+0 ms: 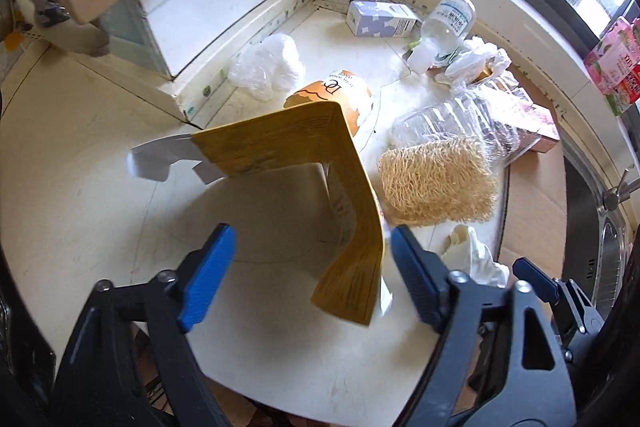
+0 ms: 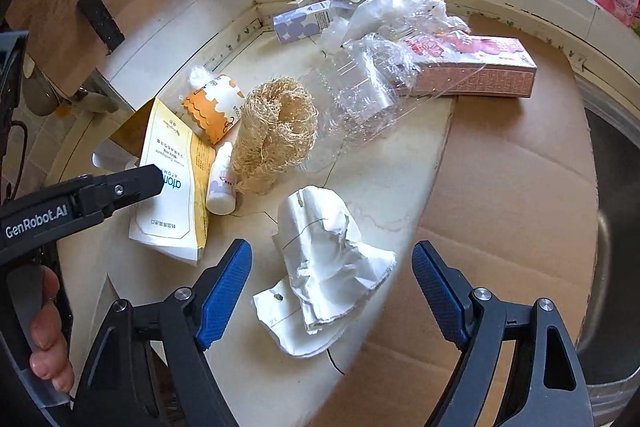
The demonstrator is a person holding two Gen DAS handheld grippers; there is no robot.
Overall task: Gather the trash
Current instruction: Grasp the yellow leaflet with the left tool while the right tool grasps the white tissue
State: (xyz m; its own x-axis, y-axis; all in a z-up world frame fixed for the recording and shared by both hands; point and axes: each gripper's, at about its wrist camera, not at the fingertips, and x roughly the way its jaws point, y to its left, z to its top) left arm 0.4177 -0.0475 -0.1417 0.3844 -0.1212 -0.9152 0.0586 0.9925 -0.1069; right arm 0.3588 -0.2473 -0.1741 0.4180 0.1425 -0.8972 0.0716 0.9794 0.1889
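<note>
A bent yellow carton lies on the white counter, its near end between the fingers of my left gripper, which stands open around it; the pads do not press on it. My right gripper is open over a crumpled white paper at the counter's edge, a finger on each side. Beside the yellow carton are a small white bottle, a straw-coloured loofah and an orange-and-white cup on its side. The left gripper's finger reaches over the carton.
Farther back lie a crushed clear plastic bottle, a pink box, a purple-and-white box, a clear labelled bottle and a white plastic bag. Flat cardboard covers the right side beside a steel sink. A window sill runs behind.
</note>
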